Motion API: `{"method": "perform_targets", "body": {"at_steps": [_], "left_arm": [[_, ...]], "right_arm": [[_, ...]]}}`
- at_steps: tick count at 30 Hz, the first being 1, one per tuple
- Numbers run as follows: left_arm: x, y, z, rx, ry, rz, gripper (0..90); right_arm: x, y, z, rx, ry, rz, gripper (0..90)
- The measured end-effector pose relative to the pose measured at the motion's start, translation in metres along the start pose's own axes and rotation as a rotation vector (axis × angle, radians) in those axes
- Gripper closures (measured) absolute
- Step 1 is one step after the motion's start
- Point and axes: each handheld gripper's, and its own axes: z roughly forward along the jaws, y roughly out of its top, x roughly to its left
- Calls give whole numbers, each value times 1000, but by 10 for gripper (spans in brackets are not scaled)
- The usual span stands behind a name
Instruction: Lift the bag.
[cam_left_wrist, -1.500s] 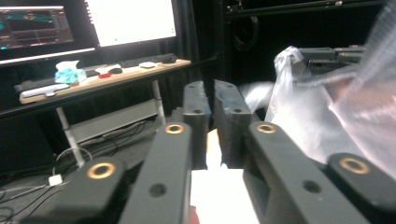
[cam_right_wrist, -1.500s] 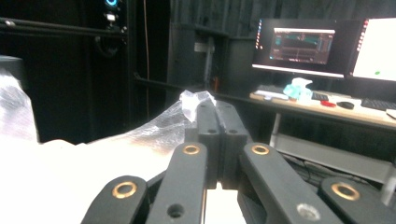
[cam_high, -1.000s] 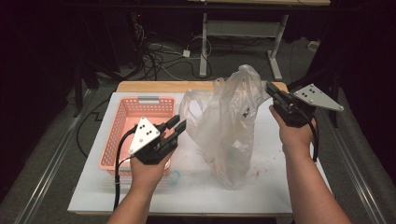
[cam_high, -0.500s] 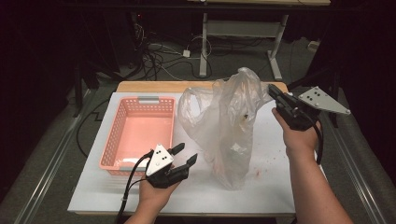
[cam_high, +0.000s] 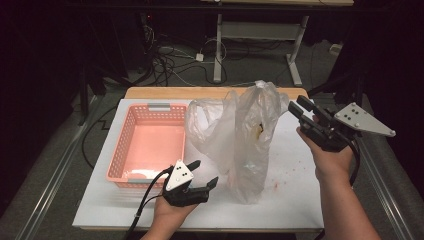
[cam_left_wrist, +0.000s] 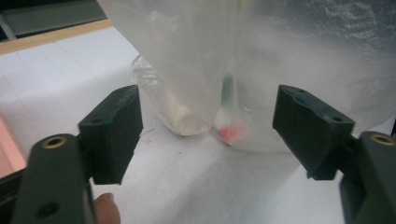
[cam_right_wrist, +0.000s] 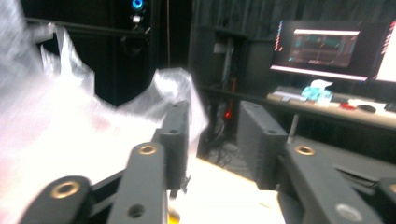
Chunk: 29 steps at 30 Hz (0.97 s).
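A clear plastic bag (cam_high: 240, 135) stands upright on the white table top (cam_high: 295, 200), with a yellowish item (cam_high: 260, 131) inside. My left gripper (cam_high: 206, 171) is low at the bag's near left side. Its jaws have just been opening. In the left gripper view it (cam_left_wrist: 208, 126) is open, with the bag's base (cam_left_wrist: 196, 56) just ahead, holding a white lump (cam_left_wrist: 187, 123) and a red bit (cam_left_wrist: 231, 132). My right gripper (cam_high: 296, 103) hangs at the bag's upper right edge. Its jaws (cam_right_wrist: 215, 116) have just been opening; the plastic (cam_right_wrist: 70, 116) lies left of them, nothing between.
A pink mesh basket (cam_high: 120, 150) with nothing in it stands left of the bag. The wooden table edge (cam_high: 200, 92) runs behind it. Cables (cam_high: 170, 60) and a desk frame (cam_high: 260, 30) lie on the floor beyond. A lit monitor (cam_right_wrist: 327, 46) stands far off.
My left hand dropped from the bag's upper left rim to the near table edge by its base, and its jaws widened. My right gripper opened and shifted slightly right, off the bag's edge.
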Motion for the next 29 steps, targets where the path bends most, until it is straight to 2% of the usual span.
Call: {"method": "perform_targets", "body": {"at_steps": [4, 7, 11, 14, 17, 19, 22, 29], "left_arm": [[-1, -1, 2, 8, 0, -11, 163], [-1, -2, 3, 10, 1, -6, 143], [0, -3, 4, 22, 11, -11, 64], [1, -3, 4, 22, 19, -15, 6], [1, -2, 4, 27, 16, -14, 0], [1, -3, 4, 32, 24, -10, 0], [0, -3, 4, 36, 28, -7, 0], [0, -4, 1, 33, 38, 0, 0]], "right_arm": [[4, -17, -4, 50, 26, 19, 514], [6, -35, -6, 87, 35, 38, 431], [7, -62, -9, 143, 56, 74, 283], [10, -81, -11, 192, 57, 83, 176], [15, -98, -16, 229, 63, 86, 82], [19, -110, -19, 257, 49, 93, 0], [21, -122, -23, 277, 62, 96, 0], [18, -135, -30, 279, 34, 114, 0]]}}
